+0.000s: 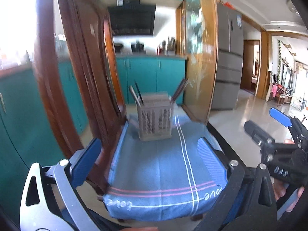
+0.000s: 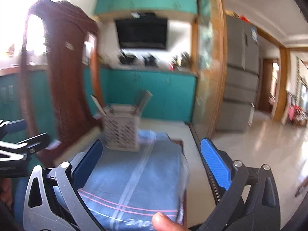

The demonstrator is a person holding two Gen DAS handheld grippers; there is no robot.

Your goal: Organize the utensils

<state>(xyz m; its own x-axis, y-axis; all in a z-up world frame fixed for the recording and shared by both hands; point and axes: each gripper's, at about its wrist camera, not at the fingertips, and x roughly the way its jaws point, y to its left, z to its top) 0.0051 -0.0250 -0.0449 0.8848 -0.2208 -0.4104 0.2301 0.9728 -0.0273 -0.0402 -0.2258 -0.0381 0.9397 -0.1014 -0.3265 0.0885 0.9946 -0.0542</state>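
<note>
- You are holding both grippers, the left gripper [image 1: 150, 159] and the right gripper [image 2: 152, 165], spread wide and empty above the near edge of a small table under a blue cloth [image 1: 163, 169].
- The utensil holder [image 1: 155, 123] is standing upright near the cloth's far edge, with utensils [image 1: 137, 94] leaning out at both sides.
- No loose utensil is showing, so this is fitting either a finished sort or a pause between picks.

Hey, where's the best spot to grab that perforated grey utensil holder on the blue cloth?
Probably grip the perforated grey utensil holder across its flat side walls, coming from the near side with jaws level. It stands upright and boxy, and the utensils leaning out of the top crowd the rim.
</note>
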